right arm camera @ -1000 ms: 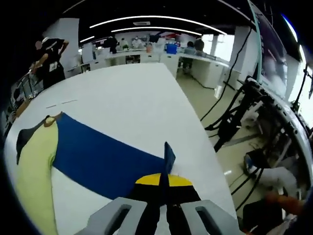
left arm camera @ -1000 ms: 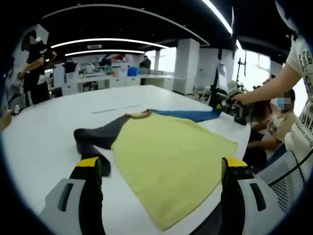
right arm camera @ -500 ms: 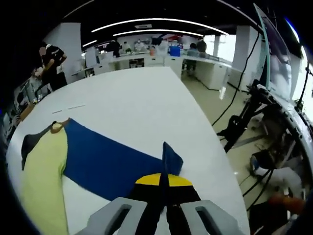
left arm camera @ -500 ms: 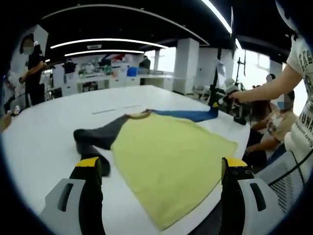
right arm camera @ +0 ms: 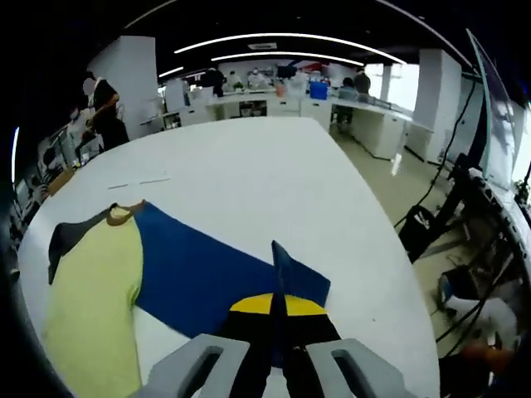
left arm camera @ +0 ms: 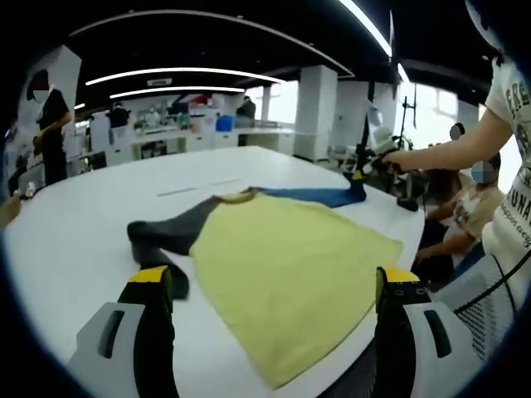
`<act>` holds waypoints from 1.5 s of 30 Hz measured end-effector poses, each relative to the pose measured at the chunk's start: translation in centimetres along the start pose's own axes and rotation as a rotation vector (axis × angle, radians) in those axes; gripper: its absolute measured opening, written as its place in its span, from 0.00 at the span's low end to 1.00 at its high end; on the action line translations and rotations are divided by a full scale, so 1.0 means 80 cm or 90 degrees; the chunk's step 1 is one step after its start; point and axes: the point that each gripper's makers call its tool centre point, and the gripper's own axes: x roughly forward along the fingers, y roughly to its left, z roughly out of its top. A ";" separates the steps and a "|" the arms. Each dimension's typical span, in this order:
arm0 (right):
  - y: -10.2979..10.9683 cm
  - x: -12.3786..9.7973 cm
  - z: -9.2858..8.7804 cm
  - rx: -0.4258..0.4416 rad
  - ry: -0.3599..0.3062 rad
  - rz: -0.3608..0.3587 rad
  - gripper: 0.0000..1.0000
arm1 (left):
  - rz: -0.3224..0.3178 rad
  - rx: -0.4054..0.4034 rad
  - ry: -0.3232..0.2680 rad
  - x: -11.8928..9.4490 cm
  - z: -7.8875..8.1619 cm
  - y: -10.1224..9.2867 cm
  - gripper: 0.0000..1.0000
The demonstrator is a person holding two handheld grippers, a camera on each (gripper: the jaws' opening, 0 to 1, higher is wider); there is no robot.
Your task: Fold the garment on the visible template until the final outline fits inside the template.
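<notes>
The shirt (left arm camera: 290, 257) on the white table (left arm camera: 75, 232) had a plain yellow body, one blue sleeve (right arm camera: 216, 269), one dark grey sleeve (left arm camera: 166, 228) and a brown collar (right arm camera: 124, 214), and the grippers had yellow tips.

White table (left arm camera: 75, 240) bears the spread garment (left arm camera: 290, 257).

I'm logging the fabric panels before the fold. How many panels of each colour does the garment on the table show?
Yellow body panel: 1
Blue sleeve, pinched by the right gripper: 1
Dark grey sleeve: 1
Total: 3
</notes>
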 end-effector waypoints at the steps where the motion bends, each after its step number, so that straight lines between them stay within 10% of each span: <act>1: -0.004 0.004 0.001 0.000 0.001 0.003 0.00 | 0.001 0.000 0.000 0.000 0.000 0.000 0.99; 45: 0.226 0.023 0.032 -0.022 0.007 0.161 0.00 | -0.016 0.007 0.001 -0.001 0.001 -0.008 0.99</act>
